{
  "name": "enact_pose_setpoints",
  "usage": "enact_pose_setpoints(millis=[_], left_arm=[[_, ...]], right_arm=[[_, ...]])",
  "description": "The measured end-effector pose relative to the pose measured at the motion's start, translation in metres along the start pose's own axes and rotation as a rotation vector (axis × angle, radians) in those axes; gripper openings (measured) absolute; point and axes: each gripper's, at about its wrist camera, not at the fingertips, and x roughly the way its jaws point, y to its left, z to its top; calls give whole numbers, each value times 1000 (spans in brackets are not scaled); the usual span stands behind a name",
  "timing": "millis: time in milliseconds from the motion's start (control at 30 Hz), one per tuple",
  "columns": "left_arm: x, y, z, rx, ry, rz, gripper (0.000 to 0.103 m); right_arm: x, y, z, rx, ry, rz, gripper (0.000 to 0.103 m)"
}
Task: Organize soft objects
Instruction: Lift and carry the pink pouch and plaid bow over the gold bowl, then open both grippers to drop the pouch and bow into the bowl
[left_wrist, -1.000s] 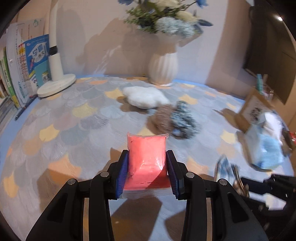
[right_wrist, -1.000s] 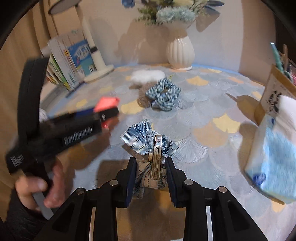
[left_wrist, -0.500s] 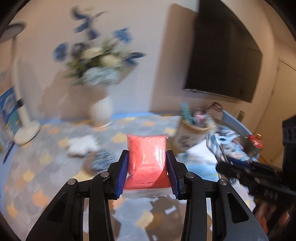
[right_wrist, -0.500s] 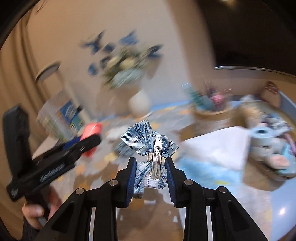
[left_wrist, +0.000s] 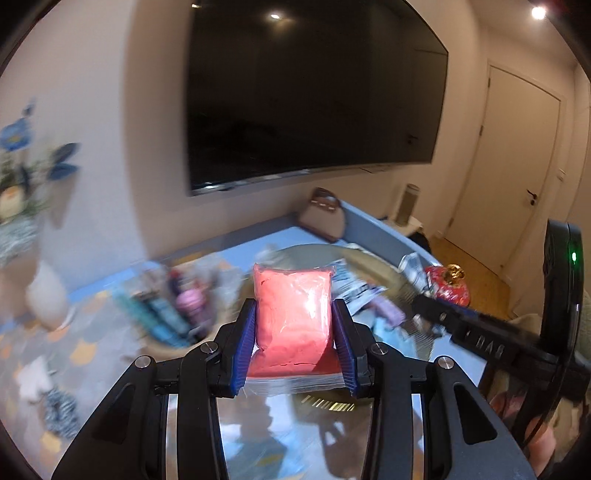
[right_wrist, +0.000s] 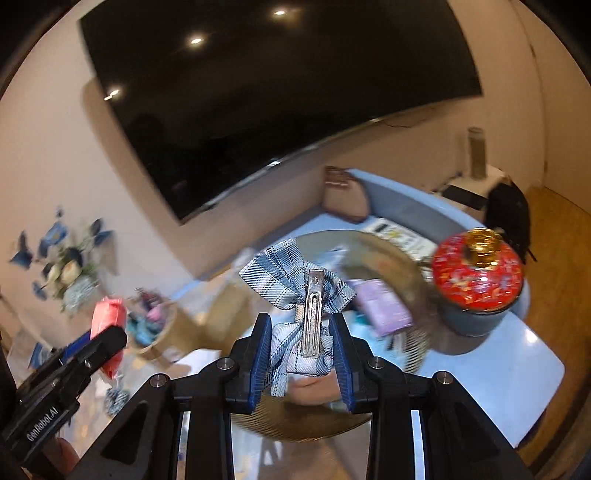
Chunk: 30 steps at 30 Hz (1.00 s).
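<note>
My left gripper is shut on a pink soft pouch in clear plastic, held in the air over a round woven basket with several small items in it. My right gripper is shut on a blue plaid bow hair clip with a metal clip, also above the basket. The left gripper and pouch show at the left of the right wrist view. The right gripper's arm shows at the right of the left wrist view.
A red patterned lidded jar stands right of the basket. A pen holder stands to the left. A scrunchie and white fluffy item lie on the patterned cloth. A vase of flowers and a wall television stand behind.
Both grippers have swung right and up from the patterned cloth toward the round basket, each still holding its item. The view is blurred by motion.
</note>
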Motion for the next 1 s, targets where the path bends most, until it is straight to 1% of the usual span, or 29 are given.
enact_pose_setpoints(millis=[133, 167, 200, 233, 267, 300, 333, 400, 500, 567, 633, 700, 767, 833, 900, 933, 1000], left_arm=[[37, -17, 16, -13, 45, -49, 37], [43, -19, 18, -17, 51, -54, 38], [50, -22, 20, -14, 59, -45, 41], [57, -26, 22, -2, 64, -18, 53], [62, -31, 24, 17, 64, 15, 72], [68, -35, 25, 36, 62, 35, 83], [72, -38, 26, 47, 67, 26, 91], [75, -36, 25, 49, 84, 3, 91], [70, -32, 19, 40, 76, -29, 91], [64, -29, 15, 47, 84, -75, 91], [49, -22, 11, 37, 71, -101, 91], [35, -16, 7, 28, 58, -109, 91], [15, -8, 3, 22, 38, -102, 91], [-6, 5, -3, 9, 11, -81, 91], [-30, 22, -14, -25, -23, -56, 91], [-44, 36, -24, -58, -44, -43, 91], [-60, 58, -37, -103, -53, -20, 91]], right_arm=[[8, -17, 5, 28, 1, -25, 31], [10, -19, 6, 29, 5, -23, 31], [15, -19, 7, 27, 12, -24, 32], [18, -19, 7, 25, 18, -31, 37], [23, -20, 7, 24, 27, -44, 43], [27, -22, 6, 25, 37, -56, 66], [30, -24, 4, 26, 48, -55, 79], [33, -28, -1, 31, 61, -43, 80], [27, -34, -9, 53, 58, -39, 80], [23, -37, -13, 71, 59, -33, 80], [20, -38, -16, 89, 69, -26, 80], [19, -33, -19, 99, 86, -7, 80], [15, -23, -24, 87, 91, 15, 80], [8, -7, -29, 47, 75, 34, 80], [4, 14, -36, -17, 59, 50, 80], [4, 23, -39, -40, 62, 49, 80], [6, 44, -47, -82, 85, 68, 80]])
